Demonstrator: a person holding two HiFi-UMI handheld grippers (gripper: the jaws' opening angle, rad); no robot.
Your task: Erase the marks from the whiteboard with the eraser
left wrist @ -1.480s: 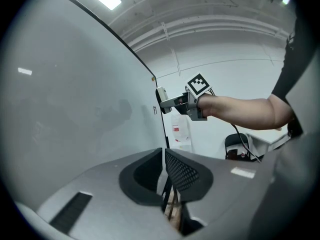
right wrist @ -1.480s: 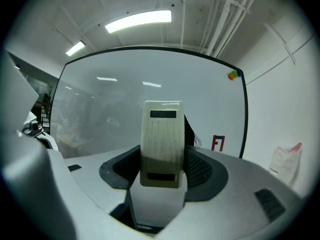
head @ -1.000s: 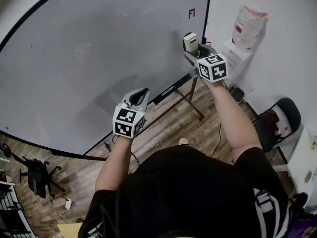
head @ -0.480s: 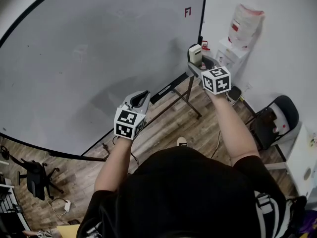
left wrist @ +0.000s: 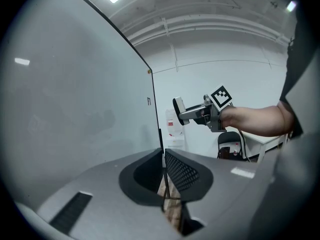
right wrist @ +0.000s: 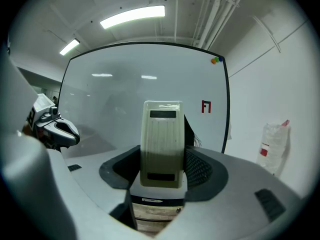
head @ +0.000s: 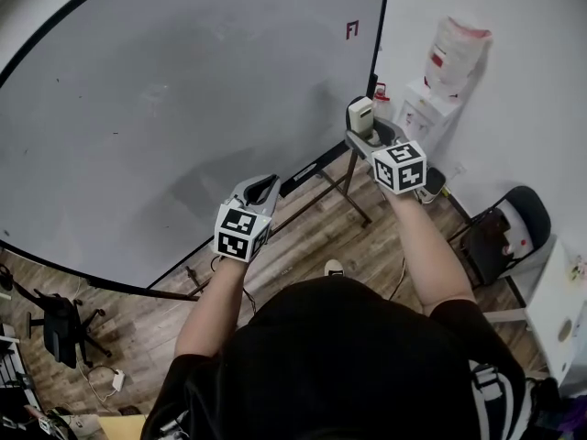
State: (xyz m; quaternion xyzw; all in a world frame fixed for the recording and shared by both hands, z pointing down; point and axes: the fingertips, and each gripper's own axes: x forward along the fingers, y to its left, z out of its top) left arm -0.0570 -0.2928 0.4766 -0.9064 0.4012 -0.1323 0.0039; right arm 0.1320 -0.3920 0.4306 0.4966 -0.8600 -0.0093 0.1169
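Observation:
The large whiteboard [head: 183,90] fills the upper left of the head view, with a small red mark [head: 352,29] near its top right corner. My right gripper [head: 365,128] is shut on a cream eraser [head: 360,115], held upright just off the board's lower right edge. In the right gripper view the eraser [right wrist: 161,141] stands between the jaws, with the red mark [right wrist: 206,106] up and to the right of it. My left gripper [head: 260,189] hangs lower, in front of the board's bottom edge, its jaws closed together on nothing [left wrist: 163,176].
The board stands on a metal stand [head: 341,183] over a wooden floor. A white wall lies to the right, with a plastic bag [head: 451,53] on a white unit. A black chair [head: 504,232] is at the right and another chair [head: 55,324] at the lower left.
My right gripper with the eraser has dropped down and away from the red mark, toward the board's lower right edge. The left gripper has barely moved.

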